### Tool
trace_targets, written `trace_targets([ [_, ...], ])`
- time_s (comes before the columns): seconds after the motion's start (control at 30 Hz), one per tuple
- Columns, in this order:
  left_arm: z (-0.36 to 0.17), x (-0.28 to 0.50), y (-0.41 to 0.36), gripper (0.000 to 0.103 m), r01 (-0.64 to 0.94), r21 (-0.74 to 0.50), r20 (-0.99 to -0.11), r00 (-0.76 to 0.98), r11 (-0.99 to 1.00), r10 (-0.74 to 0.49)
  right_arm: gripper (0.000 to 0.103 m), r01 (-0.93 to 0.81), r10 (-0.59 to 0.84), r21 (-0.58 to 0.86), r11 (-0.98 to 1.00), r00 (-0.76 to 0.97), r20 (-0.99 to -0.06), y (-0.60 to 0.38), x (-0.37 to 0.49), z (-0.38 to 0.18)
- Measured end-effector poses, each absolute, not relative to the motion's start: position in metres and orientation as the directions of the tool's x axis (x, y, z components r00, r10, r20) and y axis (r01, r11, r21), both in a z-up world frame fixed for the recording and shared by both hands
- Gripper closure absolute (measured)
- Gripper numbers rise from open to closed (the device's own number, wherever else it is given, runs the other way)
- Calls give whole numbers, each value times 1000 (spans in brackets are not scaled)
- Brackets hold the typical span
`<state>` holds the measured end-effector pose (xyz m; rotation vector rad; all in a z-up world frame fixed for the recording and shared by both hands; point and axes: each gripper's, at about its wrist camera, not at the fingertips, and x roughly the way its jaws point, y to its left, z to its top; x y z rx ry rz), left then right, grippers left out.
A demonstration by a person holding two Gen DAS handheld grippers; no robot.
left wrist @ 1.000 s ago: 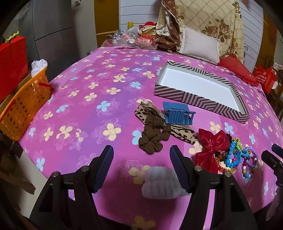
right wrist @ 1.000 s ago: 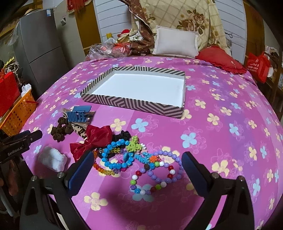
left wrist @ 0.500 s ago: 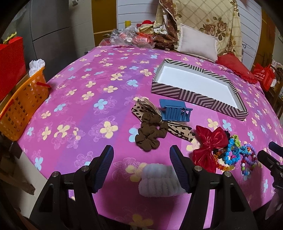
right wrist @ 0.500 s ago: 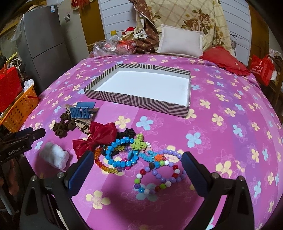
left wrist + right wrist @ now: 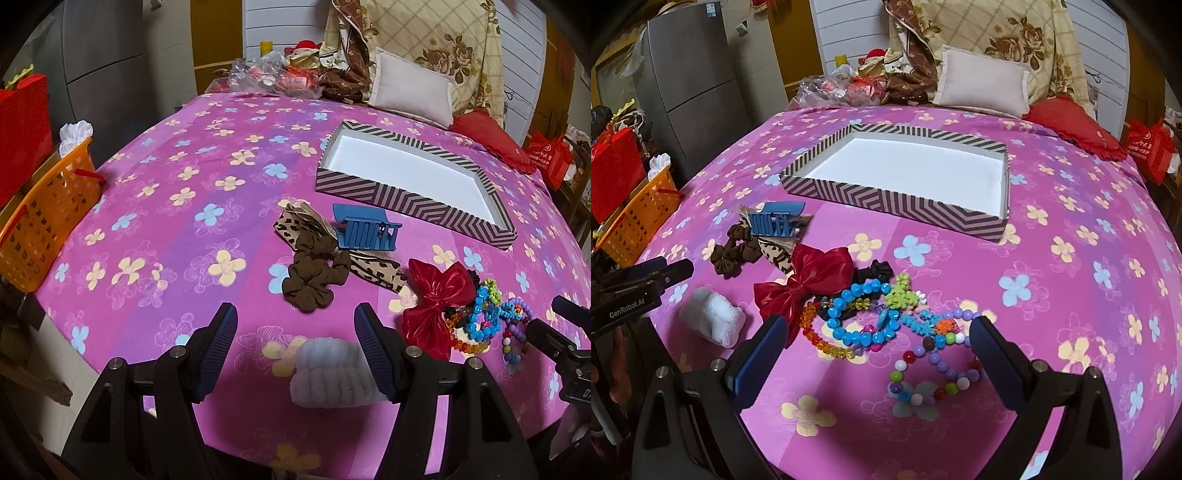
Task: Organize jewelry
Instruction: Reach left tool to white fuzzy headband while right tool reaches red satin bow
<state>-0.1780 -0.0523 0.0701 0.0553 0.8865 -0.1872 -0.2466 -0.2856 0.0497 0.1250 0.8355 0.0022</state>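
A striped box [image 5: 417,195] [image 5: 897,205] with a white inside lies open and empty on the pink flowered bedspread. In front of it lie a blue hair claw [image 5: 364,230] [image 5: 775,219], a brown scrunchie [image 5: 314,277] [image 5: 733,253], a leopard bow [image 5: 373,269], a red bow [image 5: 437,295] [image 5: 812,280], a white fluffy scrunchie [image 5: 328,373] [image 5: 711,321] and several bead bracelets [image 5: 487,321] [image 5: 886,325]. My left gripper [image 5: 295,345] is open just above the white scrunchie. My right gripper [image 5: 875,354] is open, its fingers either side of the bracelets.
An orange basket [image 5: 40,218] [image 5: 639,218] stands at the bed's left edge beside a red bag [image 5: 22,125]. Pillows [image 5: 410,90] [image 5: 982,85] and clutter lie at the far end. A grey fridge [image 5: 690,85] stands at the left.
Both grippers have moved slightly forward and lower toward the items. Both stay open. Nothing on the bed has moved.
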Motion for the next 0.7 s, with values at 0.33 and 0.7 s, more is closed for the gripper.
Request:
trace_targets([
  [0.33,67,-180,-52,36,188,-32,-778,612,982,-142,3,31,69,119,992,664,-744,-279,-243,47],
  [0.7,71,-185,-41,36,195,-92,-784,590,977,-191,14,-53,167,175,983,652,-739,-256,-224,50],
])
